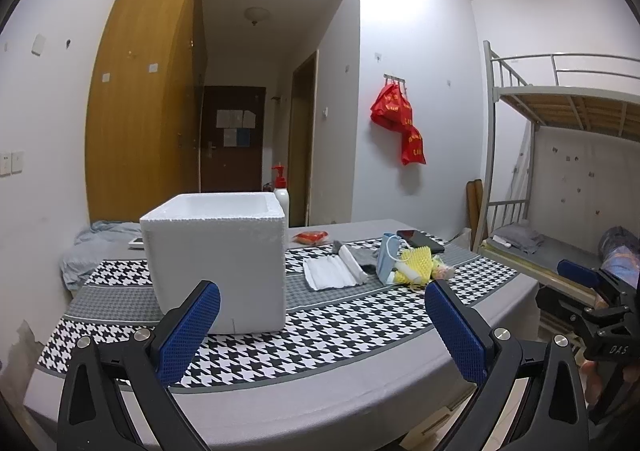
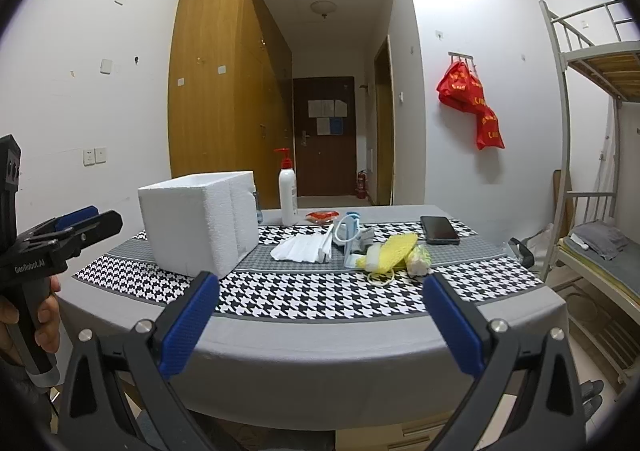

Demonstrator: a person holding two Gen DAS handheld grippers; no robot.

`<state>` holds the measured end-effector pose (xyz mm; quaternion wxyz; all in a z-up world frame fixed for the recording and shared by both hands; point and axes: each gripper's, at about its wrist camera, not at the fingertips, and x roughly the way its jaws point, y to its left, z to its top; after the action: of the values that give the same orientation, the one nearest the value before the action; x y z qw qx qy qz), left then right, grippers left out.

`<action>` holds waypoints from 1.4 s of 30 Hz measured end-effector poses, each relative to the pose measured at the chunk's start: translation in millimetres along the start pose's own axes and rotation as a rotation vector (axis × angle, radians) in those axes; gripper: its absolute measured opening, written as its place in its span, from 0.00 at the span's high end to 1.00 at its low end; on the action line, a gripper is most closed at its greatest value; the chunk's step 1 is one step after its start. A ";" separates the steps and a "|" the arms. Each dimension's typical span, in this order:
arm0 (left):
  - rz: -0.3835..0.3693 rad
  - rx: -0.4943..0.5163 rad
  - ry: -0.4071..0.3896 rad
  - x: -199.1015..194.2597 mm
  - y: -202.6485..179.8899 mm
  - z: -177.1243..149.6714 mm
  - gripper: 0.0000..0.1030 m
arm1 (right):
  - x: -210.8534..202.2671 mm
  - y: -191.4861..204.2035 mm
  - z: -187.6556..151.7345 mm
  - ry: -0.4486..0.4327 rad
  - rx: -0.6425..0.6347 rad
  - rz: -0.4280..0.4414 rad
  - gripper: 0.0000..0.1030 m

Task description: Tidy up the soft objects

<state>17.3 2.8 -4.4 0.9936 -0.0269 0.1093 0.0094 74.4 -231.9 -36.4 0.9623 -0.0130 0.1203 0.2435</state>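
Note:
A white foam box (image 1: pixel 216 259) (image 2: pixel 200 221) stands open-topped on the left of the table. To its right lies a small heap: a white folded cloth (image 1: pixel 332 273) (image 2: pixel 302 247), a light blue face mask (image 1: pixel 389 257) (image 2: pixel 349 235), a yellow foam net (image 1: pixel 418 261) (image 2: pixel 396 249) and a grey cloth (image 1: pixel 362 255). My left gripper (image 1: pixel 322 325) is open in front of the box, above the table's near edge. My right gripper (image 2: pixel 320 313) is open too, short of the heap, with nothing between its fingers.
The table (image 2: pixel 320 343) wears a grey and houndstooth cloth. A pump bottle (image 2: pixel 287 189), a red packet (image 2: pixel 322 215) and a black phone (image 2: pixel 439 230) sit at the back. A metal bunk bed (image 2: pixel 592 171) stands at the right. A hand (image 2: pixel 44 315) holds the left gripper's handle.

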 end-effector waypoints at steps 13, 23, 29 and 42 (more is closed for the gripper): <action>0.001 -0.009 0.022 16.3 -0.9 8.9 0.01 | 9.4 -8.2 7.5 0.010 -0.002 0.001 0.00; -0.010 -0.011 0.035 38.0 -11.9 22.0 0.01 | 25.8 -20.4 22.6 0.027 0.003 -0.007 0.00; -0.020 -0.015 0.061 53.4 -16.9 28.5 0.01 | 38.4 -31.0 27.6 0.037 0.011 -0.003 0.00; -0.049 0.017 0.106 91.8 -40.6 38.4 0.01 | 67.4 -51.6 34.7 0.077 0.021 -0.013 0.00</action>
<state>116.2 -34.4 15.2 0.9866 -0.0214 0.1610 -0.0172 164.0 -243.1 -20.4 0.9586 -0.0130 0.1599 0.2353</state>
